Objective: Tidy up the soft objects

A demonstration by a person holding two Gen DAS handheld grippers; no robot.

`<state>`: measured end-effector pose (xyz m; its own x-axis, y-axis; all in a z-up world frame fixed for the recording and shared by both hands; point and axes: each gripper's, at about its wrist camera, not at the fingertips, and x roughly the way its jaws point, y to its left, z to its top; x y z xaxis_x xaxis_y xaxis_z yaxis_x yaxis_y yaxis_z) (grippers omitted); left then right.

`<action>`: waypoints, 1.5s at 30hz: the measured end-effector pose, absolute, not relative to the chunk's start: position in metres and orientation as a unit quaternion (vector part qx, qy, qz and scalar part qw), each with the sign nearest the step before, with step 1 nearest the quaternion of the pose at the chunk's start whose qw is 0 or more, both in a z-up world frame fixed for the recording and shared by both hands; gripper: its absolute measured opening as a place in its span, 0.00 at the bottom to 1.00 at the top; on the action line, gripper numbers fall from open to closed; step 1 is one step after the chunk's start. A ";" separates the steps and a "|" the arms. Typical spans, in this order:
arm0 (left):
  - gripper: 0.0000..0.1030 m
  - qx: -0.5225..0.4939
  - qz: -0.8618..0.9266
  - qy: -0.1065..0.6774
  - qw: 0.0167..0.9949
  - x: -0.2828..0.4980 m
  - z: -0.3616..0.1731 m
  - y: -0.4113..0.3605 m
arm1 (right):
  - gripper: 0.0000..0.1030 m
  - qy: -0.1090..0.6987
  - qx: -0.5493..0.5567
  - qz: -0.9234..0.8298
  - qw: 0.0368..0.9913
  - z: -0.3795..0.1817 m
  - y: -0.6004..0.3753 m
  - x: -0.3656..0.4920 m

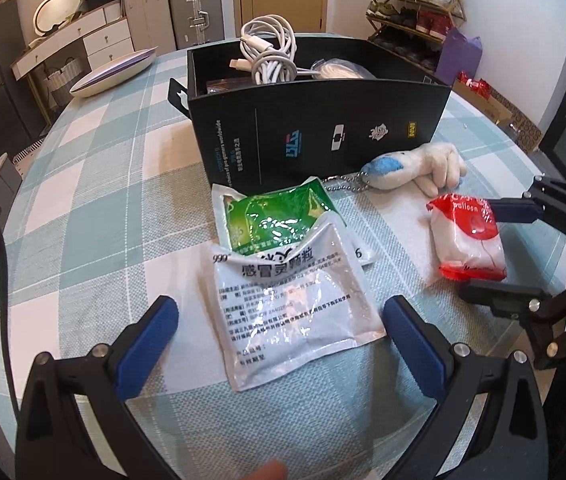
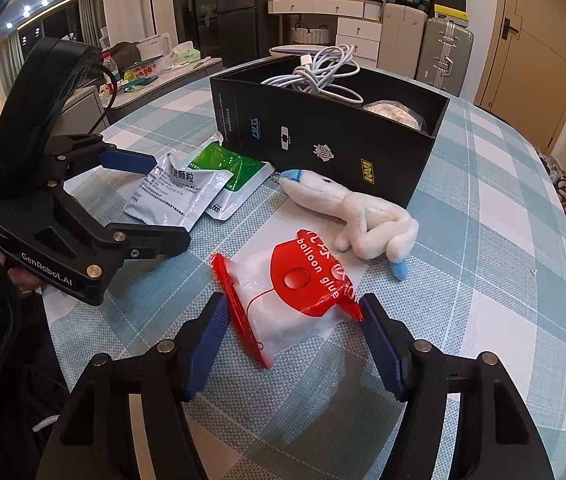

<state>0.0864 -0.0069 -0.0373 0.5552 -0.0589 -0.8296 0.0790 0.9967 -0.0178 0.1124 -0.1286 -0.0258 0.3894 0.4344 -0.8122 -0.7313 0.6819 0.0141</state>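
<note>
A silver medicine sachet [image 1: 287,304] lies on a green sachet [image 1: 271,216] on the checked tablecloth. My left gripper [image 1: 279,344] is open, its blue pads on either side of the silver sachet's near end. A red and white balloon glue packet [image 2: 295,296] lies between the open pads of my right gripper [image 2: 295,336]; the pads sit close to its sides. A white plush keychain [image 2: 359,216] with blue tips lies beside the black box [image 2: 323,140]. The packet [image 1: 467,240], the plush [image 1: 415,168] and the right gripper [image 1: 487,252] also show in the left wrist view.
The black box [image 1: 315,128] holds a coiled white cable [image 1: 271,52] and a wrapped pale item. A white oval dish [image 1: 111,74] sits at the far left of the table. Suitcases, drawers and a shoe rack stand beyond the table.
</note>
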 end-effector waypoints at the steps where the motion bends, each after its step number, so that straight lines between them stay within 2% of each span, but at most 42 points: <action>1: 1.00 0.009 -0.040 0.470 0.882 0.087 -0.037 -0.006 | 0.66 0.421 -0.175 0.358 0.815 -0.026 -0.129 0.113; 7: 1.00 0.008 -0.040 0.468 0.883 0.087 -0.037 -0.006 | 0.72 0.417 -0.173 0.353 0.819 -0.026 -0.127 0.113; 15: 0.97 0.015 -0.052 0.468 0.882 0.086 -0.036 -0.008 | 0.73 0.415 -0.168 0.355 0.820 -0.026 -0.125 0.114; 18: 0.84 0.022 -0.063 0.462 0.884 0.082 -0.033 -0.010 | 0.73 0.411 -0.169 0.359 0.821 -0.025 -0.124 0.113; 20: 0.72 0.027 -0.074 0.456 0.886 0.080 -0.031 -0.012 | 0.73 0.409 -0.168 0.363 0.820 -0.025 -0.124 0.112; 23: 0.62 0.024 -0.082 0.452 0.888 0.079 -0.028 -0.011 | 0.76 0.406 -0.171 0.370 0.818 -0.024 -0.122 0.109; 29: 0.52 0.012 -0.094 0.447 0.890 0.077 -0.023 -0.005 | 0.80 0.397 -0.166 0.378 0.820 -0.021 -0.119 0.107; 33: 0.51 0.013 -0.095 0.446 0.890 0.076 -0.023 -0.005 | 0.80 0.393 -0.170 0.377 0.821 -0.022 -0.116 0.106; 34: 0.51 0.013 -0.095 0.446 0.890 0.076 -0.023 -0.005 | 0.79 0.392 -0.172 0.375 0.822 -0.023 -0.115 0.106; 40: 0.50 0.015 -0.096 0.445 0.890 0.077 -0.023 -0.004 | 0.56 0.391 -0.183 0.389 0.814 -0.023 -0.111 0.101; 45: 0.46 0.017 -0.100 0.440 0.892 0.075 -0.020 -0.003 | 0.55 0.386 -0.180 0.399 0.812 -0.020 -0.112 0.096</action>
<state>0.0750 -0.0034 -0.0196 0.5923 -0.1642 -0.7888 0.1940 0.9793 -0.0581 0.0965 -0.1121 -0.0202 0.3846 0.5087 -0.7703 -0.7869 0.6169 0.0145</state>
